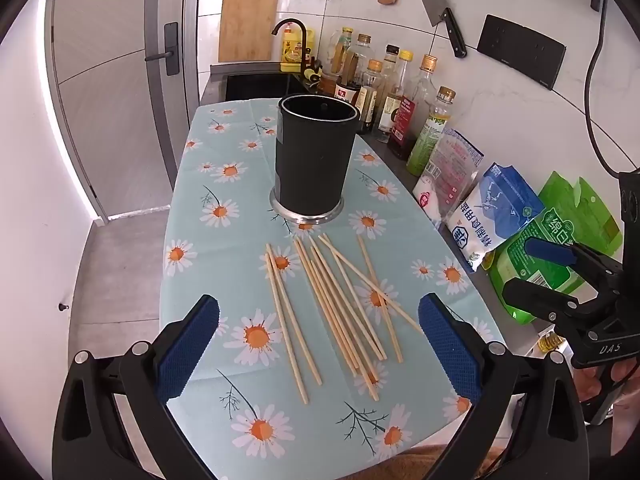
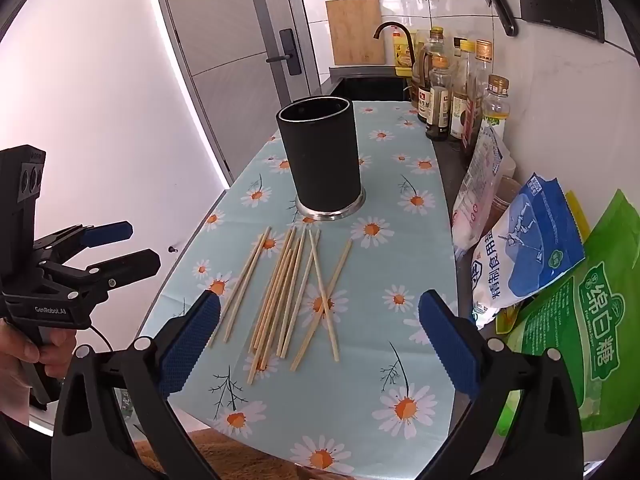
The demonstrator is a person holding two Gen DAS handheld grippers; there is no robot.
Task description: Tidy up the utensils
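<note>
On the daisy-print desk [image 1: 240, 184], every wooden chopstick [image 1: 340, 304] lies loose before the seemingly empty black holder [image 1: 314, 156]; both grippers' jaws gape wide, holding nothing.

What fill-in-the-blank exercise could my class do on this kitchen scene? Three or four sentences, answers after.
1. The wooden chopsticks lie loose on the ____-patterned tablecloth.
2. The black utensil holder stands upright and holds ____ chopsticks.
3. The left tool and the right tool both have their jaws ____.
4. A cleaver hangs on the ____.

Answers: daisy; no; open; wall
</note>
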